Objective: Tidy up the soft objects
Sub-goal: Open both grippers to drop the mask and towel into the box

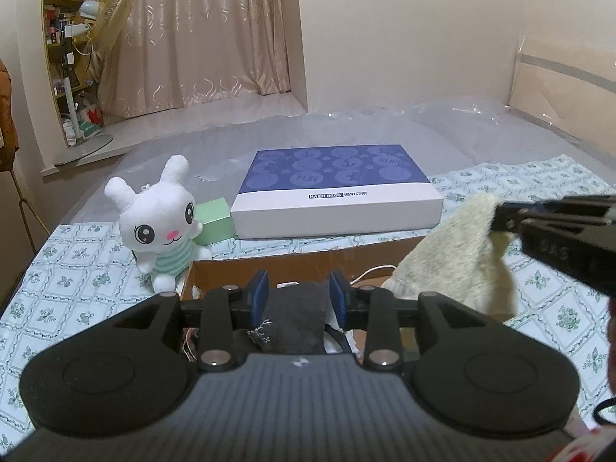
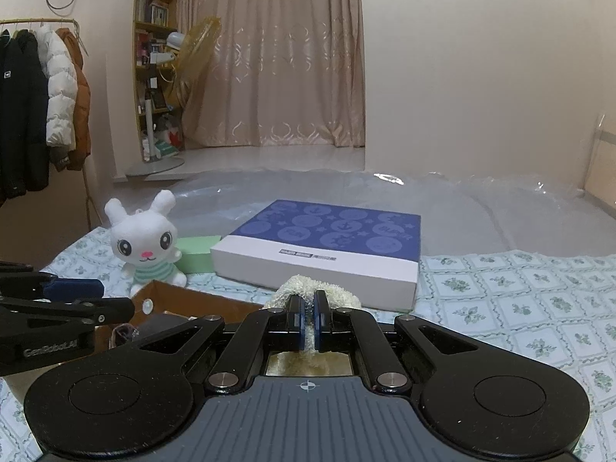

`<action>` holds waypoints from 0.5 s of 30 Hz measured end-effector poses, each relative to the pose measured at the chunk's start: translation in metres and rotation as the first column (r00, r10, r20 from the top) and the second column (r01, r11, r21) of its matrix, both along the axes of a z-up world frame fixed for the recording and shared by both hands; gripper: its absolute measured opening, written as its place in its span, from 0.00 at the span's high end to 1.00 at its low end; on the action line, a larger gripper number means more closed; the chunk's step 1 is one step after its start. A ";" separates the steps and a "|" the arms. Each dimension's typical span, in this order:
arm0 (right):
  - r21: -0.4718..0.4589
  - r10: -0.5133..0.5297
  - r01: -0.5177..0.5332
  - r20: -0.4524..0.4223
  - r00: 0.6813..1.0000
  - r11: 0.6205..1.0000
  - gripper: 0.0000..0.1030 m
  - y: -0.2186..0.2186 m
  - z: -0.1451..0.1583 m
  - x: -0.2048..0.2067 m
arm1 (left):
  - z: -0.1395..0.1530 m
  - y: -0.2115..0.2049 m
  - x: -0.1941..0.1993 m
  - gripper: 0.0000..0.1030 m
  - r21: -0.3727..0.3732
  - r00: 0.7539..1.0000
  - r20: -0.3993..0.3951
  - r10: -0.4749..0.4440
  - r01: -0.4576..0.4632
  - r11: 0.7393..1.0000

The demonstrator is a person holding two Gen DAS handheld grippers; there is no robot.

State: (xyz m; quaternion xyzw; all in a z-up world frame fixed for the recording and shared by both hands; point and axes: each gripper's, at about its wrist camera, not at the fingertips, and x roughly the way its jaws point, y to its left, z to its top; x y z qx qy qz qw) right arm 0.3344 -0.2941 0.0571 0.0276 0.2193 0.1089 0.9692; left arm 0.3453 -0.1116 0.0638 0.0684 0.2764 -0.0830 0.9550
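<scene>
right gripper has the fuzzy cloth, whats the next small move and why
Probably carry the cream fuzzy cloth a little toward the cardboard box and lower it in. The right gripper is shut on the cloth, which hangs beside the box rather than over it. The left gripper has its jaws apart over a dark cloth already in the box.

A plush rabbit (image 1: pixel 161 227) sits left of a small box (image 1: pixel 215 218), which touches a flat box (image 1: pixel 335 192); a cardboard box (image 1: pixel 292 269) lies before them on the bedspread (image 1: pixel 69 269).
</scene>
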 end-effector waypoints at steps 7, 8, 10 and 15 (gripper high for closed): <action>0.063 0.079 -0.066 -0.238 0.968 0.996 0.94 0.002 -0.032 0.030 | 0.002 0.001 -0.007 0.70 -0.022 1.000 0.002 -0.019 0.019 1.000; 0.061 0.075 -0.061 -0.258 0.963 0.996 0.85 0.001 -0.037 0.030 | 0.003 0.001 -0.010 0.70 -0.019 1.000 0.007 -0.025 0.025 1.000; 0.042 0.055 -0.045 -0.261 0.964 0.998 0.63 -0.003 -0.041 0.026 | 0.004 0.001 -0.013 0.70 -0.021 0.999 0.012 -0.030 0.030 0.999; 0.047 0.043 -0.033 -0.233 0.972 0.998 0.41 -0.014 -0.034 0.010 | 0.006 0.003 -0.022 0.70 -0.028 0.999 0.014 -0.035 0.036 0.999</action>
